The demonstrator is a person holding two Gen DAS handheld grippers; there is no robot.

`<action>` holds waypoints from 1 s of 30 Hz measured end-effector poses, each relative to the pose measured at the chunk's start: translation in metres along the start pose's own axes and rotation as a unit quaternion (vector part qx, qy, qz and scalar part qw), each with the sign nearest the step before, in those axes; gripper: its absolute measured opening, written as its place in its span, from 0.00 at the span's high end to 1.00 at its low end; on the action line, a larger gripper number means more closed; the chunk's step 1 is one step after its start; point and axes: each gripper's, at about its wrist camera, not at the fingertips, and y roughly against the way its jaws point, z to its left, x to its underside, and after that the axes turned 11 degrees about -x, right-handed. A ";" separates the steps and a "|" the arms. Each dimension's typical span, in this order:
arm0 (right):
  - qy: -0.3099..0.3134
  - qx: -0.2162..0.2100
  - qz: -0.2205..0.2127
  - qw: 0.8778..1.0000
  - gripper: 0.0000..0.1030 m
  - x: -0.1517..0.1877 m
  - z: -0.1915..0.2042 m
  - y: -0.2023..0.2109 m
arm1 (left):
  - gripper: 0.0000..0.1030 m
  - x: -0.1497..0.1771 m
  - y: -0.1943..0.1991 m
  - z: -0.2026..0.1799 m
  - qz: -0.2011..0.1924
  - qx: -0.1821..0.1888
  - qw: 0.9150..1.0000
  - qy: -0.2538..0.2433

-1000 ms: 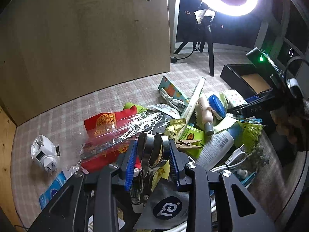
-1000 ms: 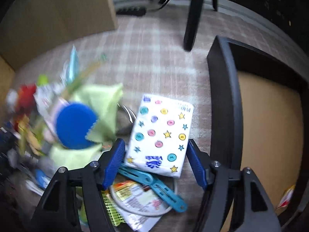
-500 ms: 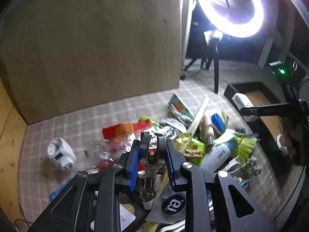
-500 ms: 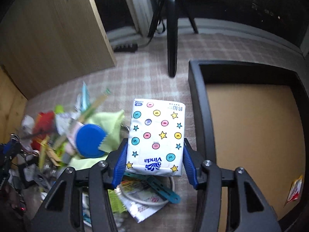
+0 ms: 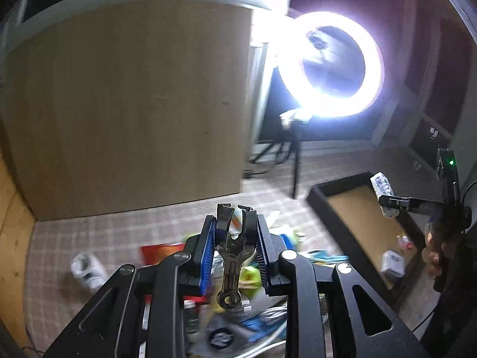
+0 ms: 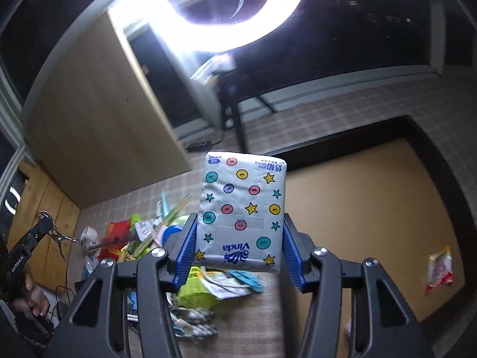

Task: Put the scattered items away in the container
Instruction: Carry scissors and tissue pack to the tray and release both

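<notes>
While both lift, left hand-held gripper (image 5: 235, 249) clamped on one metal clip (image 5: 232, 255), right hand-held gripper (image 6: 238, 249) on one tissue pack (image 6: 242, 210)

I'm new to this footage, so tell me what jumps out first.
The glaring ring light dominates the upper right of the left view. In the right view, the right gripper grips a spotted tissue pack beside the black tray. The left gripper holds a metal clip above the clutter.

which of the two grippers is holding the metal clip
The left gripper: its blue pads pinch a dark metal clip. The right gripper holds a star-patterned tissue pack instead.
</notes>
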 end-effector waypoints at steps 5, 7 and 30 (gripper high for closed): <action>-0.013 0.058 -0.021 0.998 0.50 0.011 -0.041 0.035 | 0.77 0.001 -0.029 -0.073 0.024 0.051 0.998 -0.032; -0.031 0.079 -0.026 0.996 0.50 0.015 -0.062 0.046 | 0.77 0.002 -0.041 -0.103 0.037 0.064 0.996 -0.044; -0.095 0.156 -0.058 0.982 0.32 0.024 -0.135 0.081 | 0.26 -0.015 -0.082 -0.321 0.052 0.136 0.977 -0.156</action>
